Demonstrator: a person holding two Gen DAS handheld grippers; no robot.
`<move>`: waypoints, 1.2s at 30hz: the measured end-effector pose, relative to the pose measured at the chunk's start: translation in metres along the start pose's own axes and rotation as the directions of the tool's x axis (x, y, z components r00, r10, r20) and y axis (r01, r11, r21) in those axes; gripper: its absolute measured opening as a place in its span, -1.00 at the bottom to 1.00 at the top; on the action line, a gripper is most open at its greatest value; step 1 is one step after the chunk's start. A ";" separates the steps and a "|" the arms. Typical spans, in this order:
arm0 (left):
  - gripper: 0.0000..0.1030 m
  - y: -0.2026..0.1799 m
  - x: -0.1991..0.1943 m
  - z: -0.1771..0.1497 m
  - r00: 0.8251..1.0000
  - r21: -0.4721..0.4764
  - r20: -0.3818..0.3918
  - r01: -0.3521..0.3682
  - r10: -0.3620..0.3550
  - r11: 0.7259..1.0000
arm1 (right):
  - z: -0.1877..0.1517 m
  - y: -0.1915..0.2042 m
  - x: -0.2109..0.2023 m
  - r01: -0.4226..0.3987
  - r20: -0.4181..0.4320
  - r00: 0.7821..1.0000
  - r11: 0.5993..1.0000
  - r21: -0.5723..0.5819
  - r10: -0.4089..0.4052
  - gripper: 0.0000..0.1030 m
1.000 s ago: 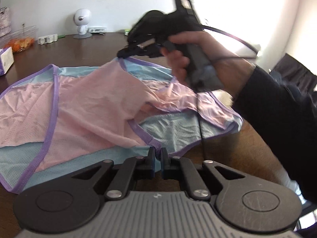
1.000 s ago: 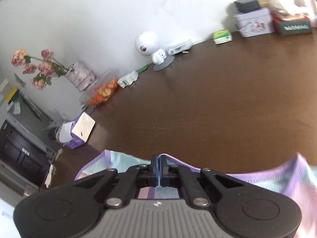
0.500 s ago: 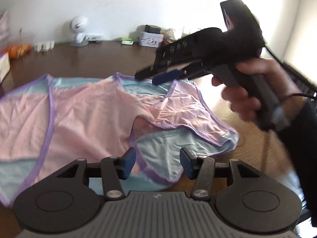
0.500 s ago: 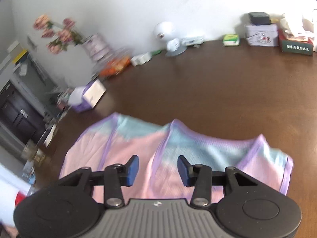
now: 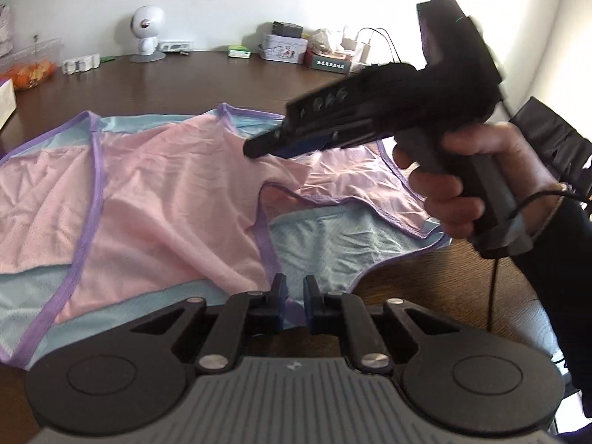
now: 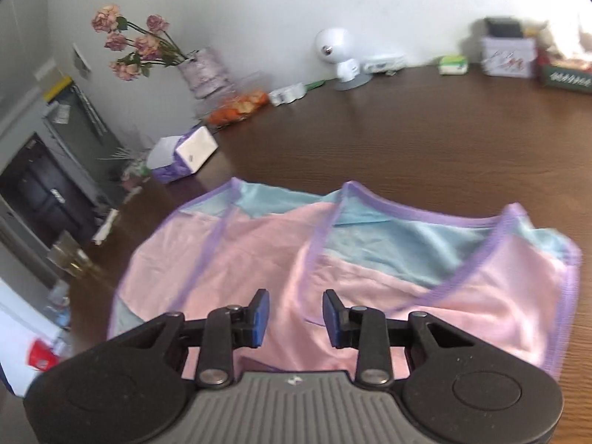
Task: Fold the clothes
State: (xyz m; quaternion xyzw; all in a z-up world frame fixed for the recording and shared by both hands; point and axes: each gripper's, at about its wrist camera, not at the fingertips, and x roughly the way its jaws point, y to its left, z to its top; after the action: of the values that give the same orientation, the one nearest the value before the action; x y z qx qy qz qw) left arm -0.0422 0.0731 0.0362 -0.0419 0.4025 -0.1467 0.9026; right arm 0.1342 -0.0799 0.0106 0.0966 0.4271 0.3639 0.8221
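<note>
A pink and light-blue mesh garment with purple trim lies spread and partly folded on the dark wooden table; it also shows in the right wrist view. My left gripper sits at the garment's near edge, its jaws nearly closed around the purple trim. My right gripper is open and empty, held above the pink part of the garment. In the left wrist view the right gripper hovers over the garment's middle.
Along the wall stand a white round camera, a tin box, a green box, a bag of oranges, a tissue box and a vase of flowers. A dark chair is at the right.
The left gripper went from shut to open, then closed again on the near purple edge. The right gripper let go of the garment, opened and lifted back above it.
</note>
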 end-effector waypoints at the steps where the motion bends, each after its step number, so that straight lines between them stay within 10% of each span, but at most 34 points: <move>1: -0.83 0.002 -0.002 -0.001 1.000 -0.008 -0.003 -0.001 0.001 1.000 | -0.002 0.001 0.003 0.013 -0.011 1.000 1.000 -0.009 -0.013 -0.80; 10: -0.27 -0.006 0.002 0.015 0.995 0.028 0.058 -0.081 0.079 0.996 | -0.005 0.021 -0.012 0.013 -0.035 0.999 0.995 -0.099 -0.017 -0.83; 13: -0.62 -0.014 0.023 0.019 0.991 0.080 0.022 -0.134 0.132 0.988 | 0.004 0.016 -0.006 0.025 -0.021 0.999 0.999 -0.048 -0.026 -0.48; 17: -0.93 -0.011 0.020 0.015 0.994 0.084 0.005 -0.113 0.113 0.990 | 0.024 -0.003 0.016 0.027 -0.024 0.999 0.996 0.081 -0.026 -0.48; 20: -0.96 -0.011 0.008 0.009 0.996 0.079 0.014 -0.090 0.089 0.993 | 0.033 -0.009 0.040 0.037 -0.054 0.998 0.993 0.112 -0.031 -1.00; 25: -0.95 -0.010 0.006 0.003 0.998 0.078 -0.001 -0.070 0.071 0.994 | 0.032 -0.002 0.044 0.078 -0.024 0.997 0.995 0.065 -0.077 -1.00; 30: -0.28 -0.003 -0.009 0.007 0.999 0.033 0.039 0.026 -0.028 0.999 | 0.021 0.002 -0.003 0.151 0.037 0.988 0.988 0.020 -0.151 -0.80; 36: -0.24 0.001 0.007 0.016 0.999 0.031 0.004 0.033 -0.033 0.999 | -0.024 0.009 -0.050 0.255 0.091 0.963 0.967 0.004 -0.254 -0.56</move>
State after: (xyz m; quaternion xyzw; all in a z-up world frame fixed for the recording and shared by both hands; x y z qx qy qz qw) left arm -0.0257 0.0709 0.0415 -0.0347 0.3974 -0.1676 0.9015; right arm 0.0925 -0.1114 0.0312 0.0538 0.3969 0.2522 0.8809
